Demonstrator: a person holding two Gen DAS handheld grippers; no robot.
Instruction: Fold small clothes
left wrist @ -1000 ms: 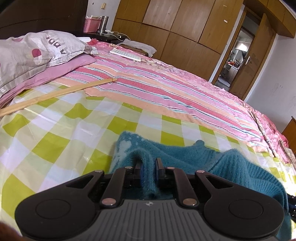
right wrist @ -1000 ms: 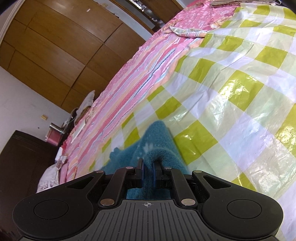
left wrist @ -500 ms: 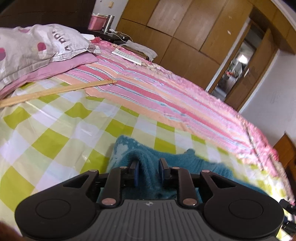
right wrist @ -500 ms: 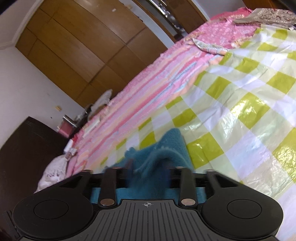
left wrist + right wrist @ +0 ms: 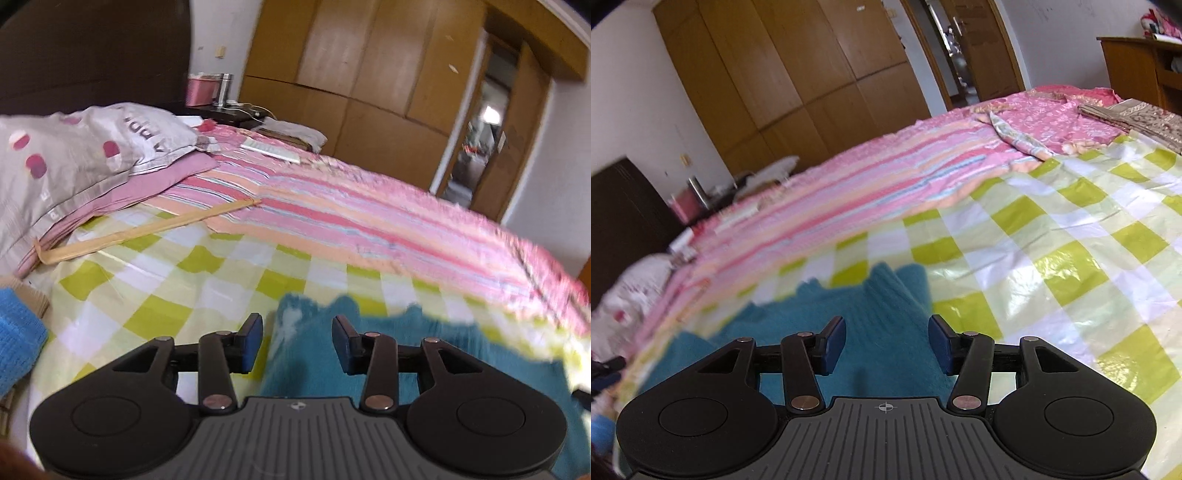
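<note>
The bed [image 5: 369, 221] carries a green-checked plastic sheet [image 5: 1052, 258], and on it lies the teal knitted sweater [image 5: 871, 317], which looks soft, light and floppy and is best pinched at a corner or hem. Pillows [image 5: 74, 162] and a wooden stick [image 5: 147, 230] lie well apart from it. The left gripper [image 5: 297, 343] is opening and the right gripper [image 5: 886, 343] stands released; neither presses the knit between its fingers.

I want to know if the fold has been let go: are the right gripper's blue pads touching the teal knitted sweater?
Apart. In the right wrist view the right gripper stands open, with a clear gap beside each pad, and the teal knitted sweater lies on the checked sheet.
</note>
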